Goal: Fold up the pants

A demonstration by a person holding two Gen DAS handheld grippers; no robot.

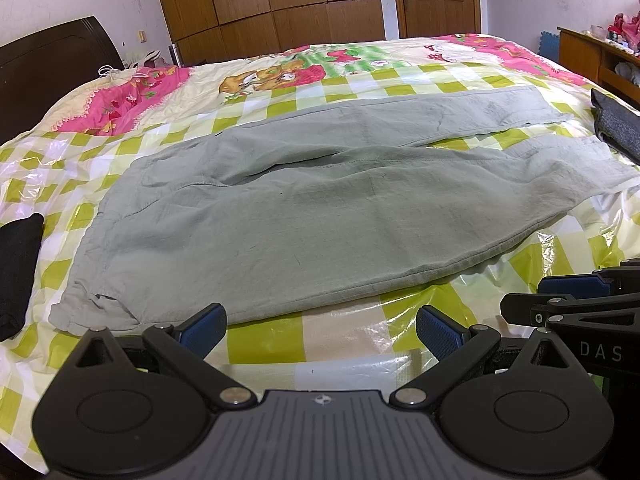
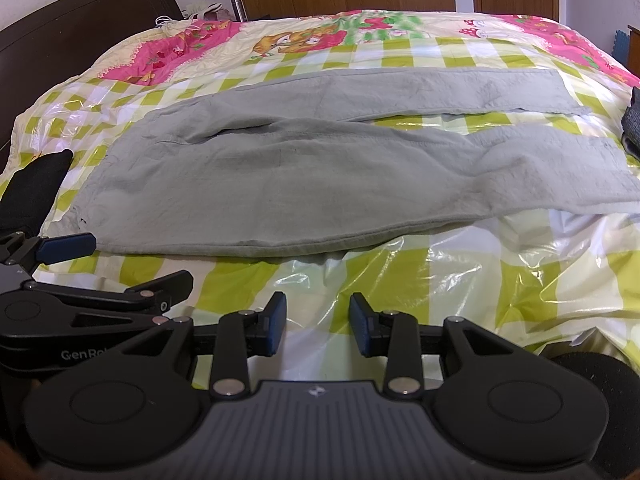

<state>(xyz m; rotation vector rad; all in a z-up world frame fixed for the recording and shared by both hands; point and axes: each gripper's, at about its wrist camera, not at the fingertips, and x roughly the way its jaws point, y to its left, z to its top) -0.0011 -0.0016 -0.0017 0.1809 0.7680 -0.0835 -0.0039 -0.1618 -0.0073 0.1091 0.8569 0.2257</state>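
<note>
Grey-green pants (image 1: 304, 208) lie spread flat across the bed, waistband at the left, both legs running right and parted at the ends. They also show in the right wrist view (image 2: 320, 176). My left gripper (image 1: 320, 330) is open and empty, just short of the pants' near edge close to the waist. My right gripper (image 2: 318, 328) is open and empty, over the plastic sheet a little short of the near edge. Each gripper shows at the edge of the other's view.
The bed carries a shiny green-and-white checked plastic sheet (image 1: 344, 344) over a pink patterned quilt (image 1: 120, 108). A black folded garment (image 1: 18, 272) lies left of the waistband. A dark grey garment (image 1: 616, 124) lies at the right. Headboard left, wooden wardrobe behind, wooden shelf far right.
</note>
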